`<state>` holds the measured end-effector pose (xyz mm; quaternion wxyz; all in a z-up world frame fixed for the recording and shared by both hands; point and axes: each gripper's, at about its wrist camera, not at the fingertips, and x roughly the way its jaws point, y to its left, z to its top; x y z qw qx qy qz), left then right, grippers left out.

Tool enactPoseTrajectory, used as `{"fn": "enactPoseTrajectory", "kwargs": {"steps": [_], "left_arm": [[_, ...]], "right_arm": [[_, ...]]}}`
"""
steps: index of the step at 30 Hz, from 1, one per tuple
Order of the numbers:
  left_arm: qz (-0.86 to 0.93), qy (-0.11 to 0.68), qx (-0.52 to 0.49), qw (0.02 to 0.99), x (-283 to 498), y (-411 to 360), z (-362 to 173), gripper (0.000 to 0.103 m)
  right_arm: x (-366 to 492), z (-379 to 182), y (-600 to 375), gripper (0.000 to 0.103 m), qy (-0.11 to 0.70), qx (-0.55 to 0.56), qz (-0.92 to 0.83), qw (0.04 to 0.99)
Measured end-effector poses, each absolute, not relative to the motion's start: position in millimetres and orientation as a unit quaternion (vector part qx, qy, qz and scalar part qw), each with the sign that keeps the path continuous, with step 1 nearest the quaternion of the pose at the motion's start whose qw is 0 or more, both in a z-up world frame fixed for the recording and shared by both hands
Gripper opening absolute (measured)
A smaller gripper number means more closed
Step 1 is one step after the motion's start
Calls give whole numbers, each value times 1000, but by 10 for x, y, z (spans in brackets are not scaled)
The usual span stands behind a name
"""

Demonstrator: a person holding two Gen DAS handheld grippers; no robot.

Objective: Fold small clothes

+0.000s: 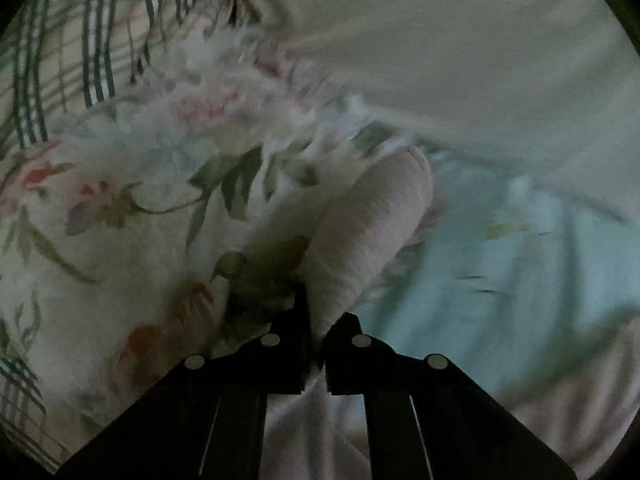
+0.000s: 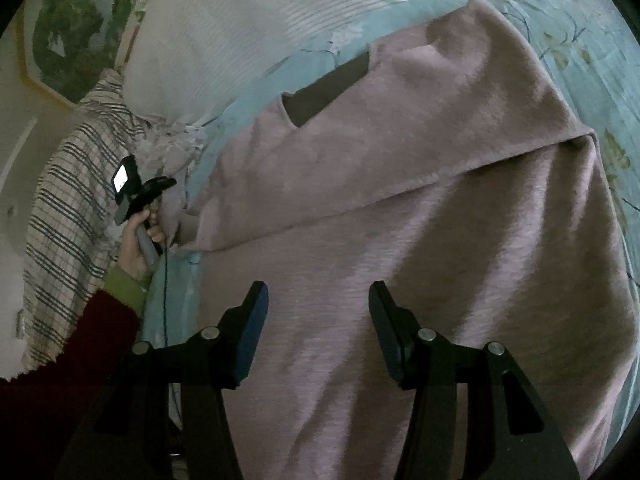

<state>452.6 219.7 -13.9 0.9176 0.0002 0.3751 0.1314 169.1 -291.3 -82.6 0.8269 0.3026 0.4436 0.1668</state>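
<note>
A pale pink sweater [image 2: 400, 200] lies spread on the light blue floral bedsheet [image 2: 592, 32], neckline toward the top, one part folded across its middle. My right gripper [image 2: 318, 316] is open and empty, hovering over the sweater's lower body. My left gripper [image 1: 316, 320] is shut on the sweater's sleeve [image 1: 368, 224], which sticks forward from the jaws as a rolled tube. In the right wrist view the left gripper [image 2: 160, 188], held by a hand, sits at the sweater's left edge.
A floral quilt [image 1: 120, 184] and a plaid cloth [image 2: 72, 216] lie bunched at the left. A white ribbed pillow [image 2: 240, 32] lies at the head of the bed. A wall with a framed picture [image 2: 68, 20] stands beyond.
</note>
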Motion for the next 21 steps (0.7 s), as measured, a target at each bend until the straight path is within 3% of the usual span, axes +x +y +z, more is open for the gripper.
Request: {"fn": "enactPoseTrajectory", "kwargs": {"steps": [6, 12, 16, 21], "left_arm": [[4, 344, -74, 936, 3887, 1767, 282, 4], [-154, 329, -115, 924, 3327, 835, 523, 4], [-238, 348, -100, 901, 3131, 12, 448, 4], [-274, 401, -48, 873, 3220, -886, -9, 5]], "right_arm": [[1556, -725, -2949, 54, 427, 309, 173, 832], [1416, -742, -3148, 54, 423, 321, 152, 834], [1343, -773, -3329, 54, 419, 337, 138, 832], [1262, -837, -3477, 54, 427, 337, 128, 829]]}}
